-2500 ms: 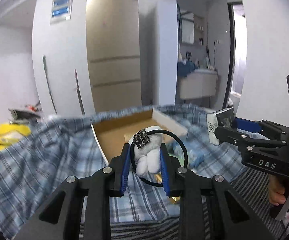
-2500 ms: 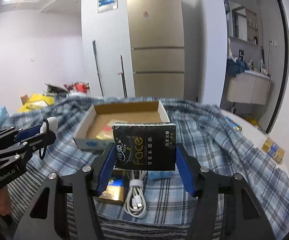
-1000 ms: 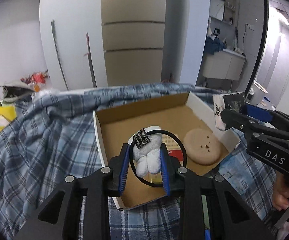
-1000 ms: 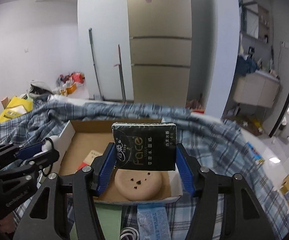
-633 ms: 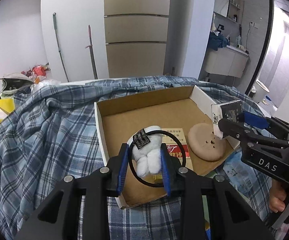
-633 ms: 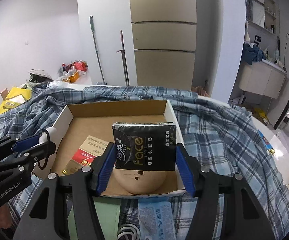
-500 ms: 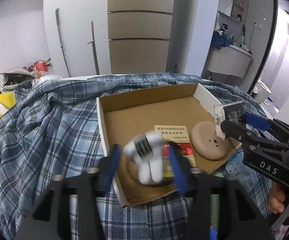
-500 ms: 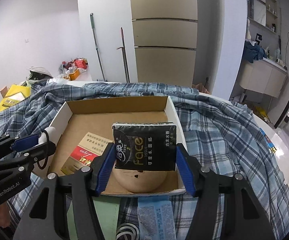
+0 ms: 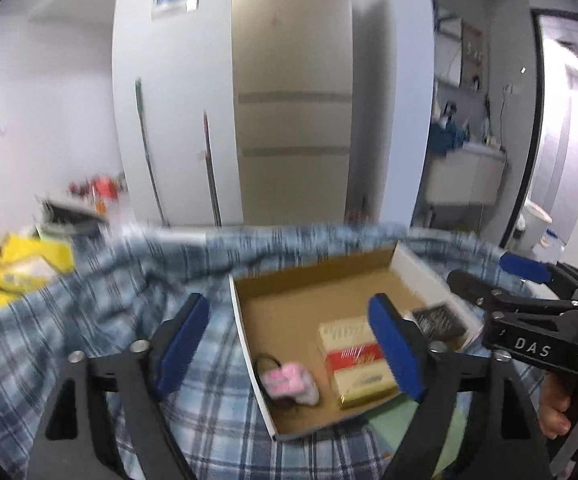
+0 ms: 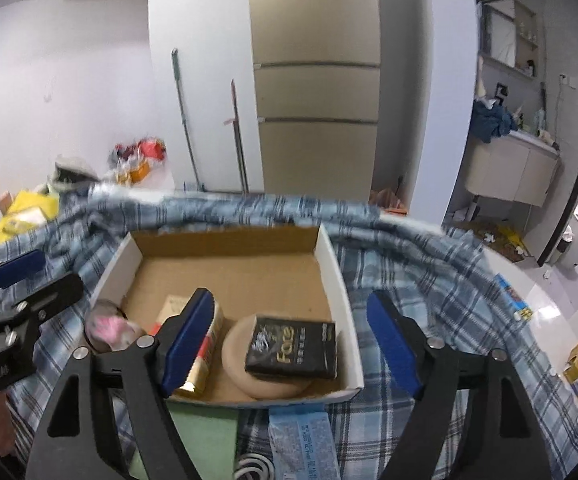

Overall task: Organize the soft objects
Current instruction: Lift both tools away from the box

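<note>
The left tool (image 9: 289, 340) hangs above the near left corner of the cardboard box (image 9: 317, 276); its jaws have just been opening and now stand wide with nothing between the blue pads. The small plush toy on a black hair tie (image 9: 289, 382) lies on the box floor in that near left corner, against the left wall, at about 6 o'clock from the box's centre in the left wrist view.

The right tool (image 10: 289, 340) has likewise just been spreading its jaws, and they too hold nothing. The black tissue pack (image 10: 291, 346) lies free inside the box, resting tilted on the round beige pad (image 10: 235, 354) near the right wall, at about 5 o'clock from the box's centre in the right wrist view. At its 9 o'clock lies the red and gold carton (image 10: 205, 354), partly hidden behind the right tool's left finger.

The box sits on a blue plaid cloth (image 10: 429, 280) that covers the bench. Just in front of the box's near wall lie a green sheet (image 10: 205, 436) and a pale blue packet (image 10: 301, 440). A hand (image 9: 555, 408) grips the right tool's handle at the right edge of the left wrist view.
</note>
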Available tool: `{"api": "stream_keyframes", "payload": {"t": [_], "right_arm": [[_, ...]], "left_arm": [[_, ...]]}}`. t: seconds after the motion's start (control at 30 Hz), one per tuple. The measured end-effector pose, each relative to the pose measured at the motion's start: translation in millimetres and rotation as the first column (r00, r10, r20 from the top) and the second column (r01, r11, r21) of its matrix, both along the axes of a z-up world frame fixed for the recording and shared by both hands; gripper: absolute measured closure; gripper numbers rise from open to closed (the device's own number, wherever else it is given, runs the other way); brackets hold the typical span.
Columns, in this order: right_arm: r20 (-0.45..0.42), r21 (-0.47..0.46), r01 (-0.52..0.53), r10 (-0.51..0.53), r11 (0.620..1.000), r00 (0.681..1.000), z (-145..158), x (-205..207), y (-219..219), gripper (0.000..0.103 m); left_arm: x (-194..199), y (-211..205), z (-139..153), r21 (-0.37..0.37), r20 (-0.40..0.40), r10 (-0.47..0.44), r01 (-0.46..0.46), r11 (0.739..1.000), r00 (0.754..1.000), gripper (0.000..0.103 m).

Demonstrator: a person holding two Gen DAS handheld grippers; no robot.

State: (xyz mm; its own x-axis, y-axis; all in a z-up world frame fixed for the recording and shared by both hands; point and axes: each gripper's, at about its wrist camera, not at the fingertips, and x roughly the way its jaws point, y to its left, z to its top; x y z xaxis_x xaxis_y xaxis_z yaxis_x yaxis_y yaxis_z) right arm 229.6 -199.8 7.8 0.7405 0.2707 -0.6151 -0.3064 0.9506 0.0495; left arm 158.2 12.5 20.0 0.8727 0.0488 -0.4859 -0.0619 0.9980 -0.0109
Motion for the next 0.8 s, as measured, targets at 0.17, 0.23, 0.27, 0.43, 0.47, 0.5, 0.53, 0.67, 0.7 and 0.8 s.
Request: {"api": "stream_keyframes", "payload": {"t": [0.17, 0.23, 0.27, 0.43, 0.47, 0.5, 0.53, 0.67, 0.7, 0.8], "right_arm": [[0.097, 0.057, -0.003, -0.003, 0.998, 0.995, 48, -30, -4, 0.011], [0.155, 0.057, -0.007, -0.002, 0.998, 0.988, 68, -50, -7, 0.005], [0.191, 0.057, -0.005, -0.006, 0.998, 0.982, 78, -62, -9, 0.005], [0.293, 0.061, -0.017, -0.002, 0.998, 0.956, 108, -111, -16, 0.000], [0.312, 0.063, -0.013, -0.008, 0.998, 0.950, 111, -121, -17, 0.000], [0.324, 0.064, -0.007, -0.014, 0.998, 0.946, 113, -129, -19, 0.000], [0.329, 0.065, -0.005, -0.016, 0.998, 0.944, 113, -135, -22, 0.000], [0.333, 0.098, 0.014, -0.046, 0.995, 0.942, 105, -154, -36, 0.000], [0.322, 0.106, 0.016, -0.049, 0.994, 0.946, 101, -154, -39, 0.000], [0.291, 0.124, 0.021, -0.057, 0.992, 0.955, 85, -160, -44, 0.000]], "left_arm": [[-38, -3, 50, -0.038, 0.141, -0.023, 0.029, 0.999, 0.990, 0.017], [-59, -6, 66, -0.055, 0.206, -0.030, 0.042, 0.998, 0.978, 0.011], [-71, -8, 73, -0.056, 0.235, -0.032, 0.047, 0.997, 0.971, 0.005], [-117, -22, 85, 0.000, 0.301, -0.078, 0.082, 0.997, 0.950, 0.000], [-124, -24, 84, 0.014, 0.302, -0.082, 0.081, 0.997, 0.950, 0.000], [-131, -24, 82, 0.019, 0.304, -0.082, 0.080, 0.997, 0.949, 0.000], [-137, -23, 79, 0.018, 0.309, -0.080, 0.078, 0.997, 0.948, 0.000], [-154, -20, 58, 0.007, 0.296, -0.079, 0.081, 0.997, 0.952, 0.000], [-156, -19, 51, 0.004, 0.289, -0.078, 0.081, 0.997, 0.954, 0.000], [-154, -15, 30, -0.001, 0.263, -0.077, 0.080, 0.997, 0.962, 0.000]]}}
